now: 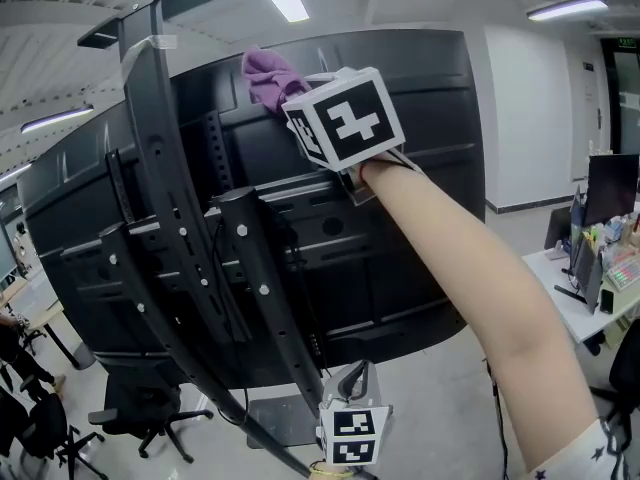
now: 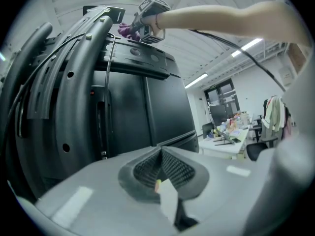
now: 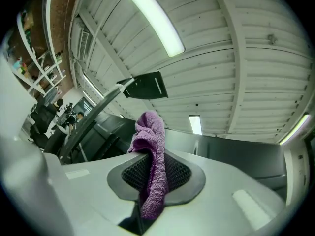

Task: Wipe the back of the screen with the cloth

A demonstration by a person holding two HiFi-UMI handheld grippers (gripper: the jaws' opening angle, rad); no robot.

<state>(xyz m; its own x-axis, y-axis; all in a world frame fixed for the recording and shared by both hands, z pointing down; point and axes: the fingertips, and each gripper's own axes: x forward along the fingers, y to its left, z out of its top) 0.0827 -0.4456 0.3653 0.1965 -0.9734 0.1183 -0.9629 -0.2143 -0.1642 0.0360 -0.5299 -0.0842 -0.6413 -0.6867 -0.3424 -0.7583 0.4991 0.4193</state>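
Observation:
The large black screen (image 1: pixel 400 228) shows its ribbed back on a stand. At its upper edge my right gripper (image 1: pixel 288 100) is shut on a purple cloth (image 1: pixel 268 76), which rests against the panel. In the right gripper view the cloth (image 3: pixel 150 136) hangs bunched between the pads of the gripper (image 3: pixel 155 168), with the screen (image 3: pixel 236 151) just beyond. My left gripper (image 1: pixel 360 371) hangs low below the screen's bottom edge, away from it. In its own view, this gripper (image 2: pixel 160 167) is shut with no cloth in it. That view looks up the screen (image 2: pixel 162 102) to the right gripper (image 2: pixel 147 21) and cloth (image 2: pixel 125 29).
A black curved mounting bracket (image 1: pixel 170 218) with cables runs down the screen's back at left. The stand base (image 1: pixel 280 418) sits on the floor beneath. An office chair (image 1: pixel 150 418) stands lower left. Cluttered desks (image 1: pixel 600 278) line the right side.

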